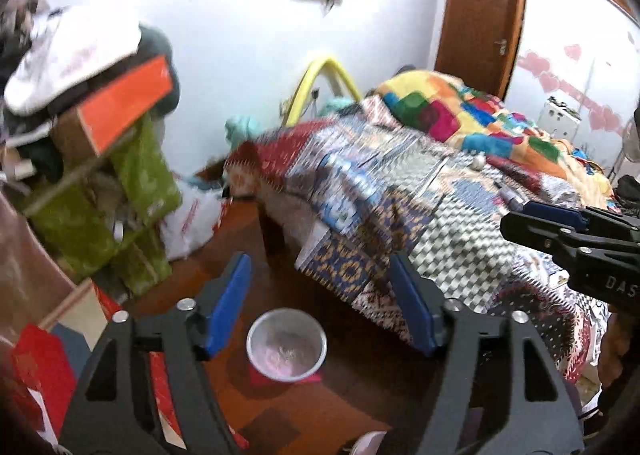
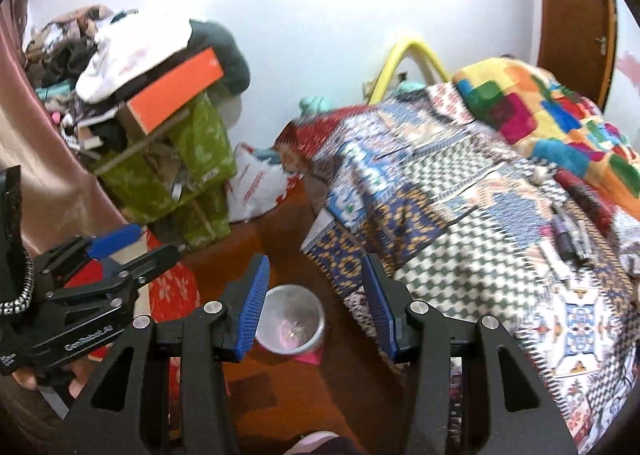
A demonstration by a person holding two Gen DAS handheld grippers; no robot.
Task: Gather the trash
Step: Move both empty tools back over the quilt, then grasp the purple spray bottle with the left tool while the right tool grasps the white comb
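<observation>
Left gripper (image 1: 320,303) empty, marked "DAS", silver bin (image 1: 286,343), apparently pink-lined

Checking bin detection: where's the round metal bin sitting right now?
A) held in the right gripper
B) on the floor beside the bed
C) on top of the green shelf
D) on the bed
B: the metal bin stands on the wooden floor next to the corner of the bed, seen through the empty gap of the left gripper and of the right gripper.
</observation>
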